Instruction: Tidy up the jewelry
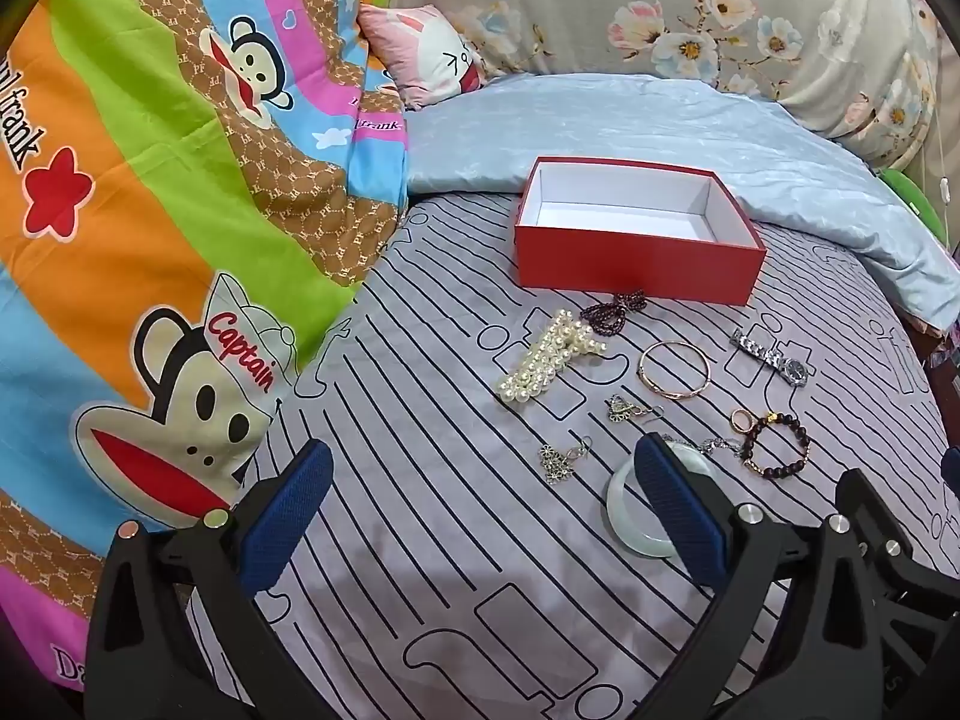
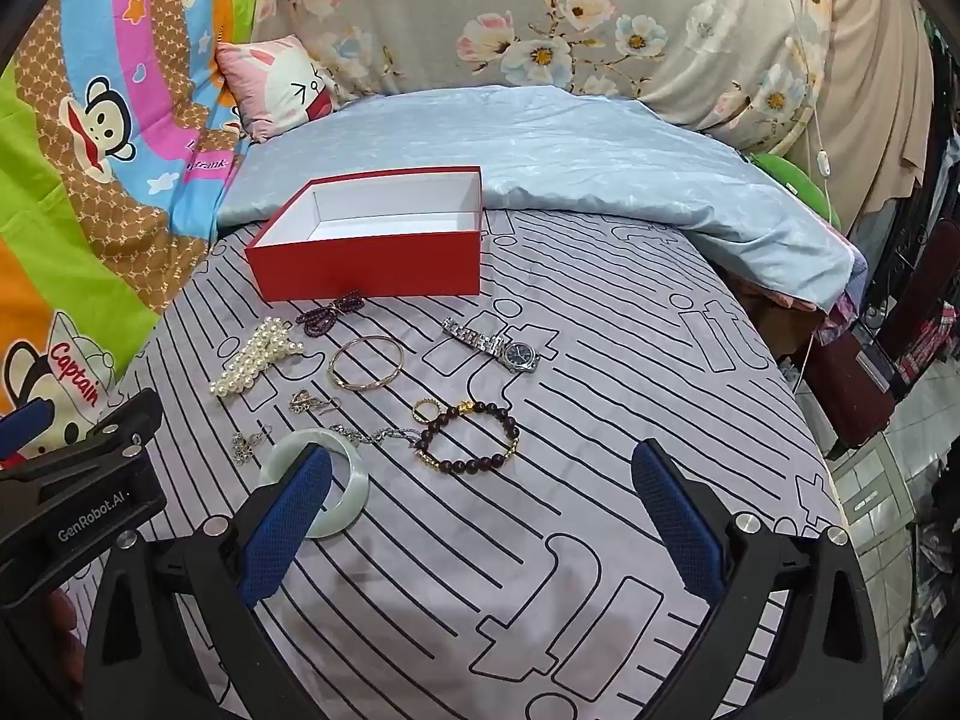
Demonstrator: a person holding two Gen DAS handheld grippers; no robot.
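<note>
Lettering "GenRobot.AI" on left gripper (image 2: 78, 516); "Captain" on quilt (image 1: 150, 240). Jewelry spread on sheet (image 1: 420, 540) before one red box (image 1: 636, 240): two bangles, two earrings, one watch (image 2: 492, 345). Left gripper (image 1: 480, 516) and right gripper (image 2: 480, 516) both spread wide, holding nothing.

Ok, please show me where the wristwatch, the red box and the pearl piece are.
wristwatch (image 2: 517, 355): right wrist view, on its dark dial.
red box (image 2: 372, 267): right wrist view, on its front outer wall.
pearl piece (image 1: 543, 369): left wrist view, on the middle of the pearl cluster.

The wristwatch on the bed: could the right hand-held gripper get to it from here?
Probably yes. The right hand-held gripper is open, and the wristwatch lies apart from the other jewelry, with only bare bedsheet between.
</note>
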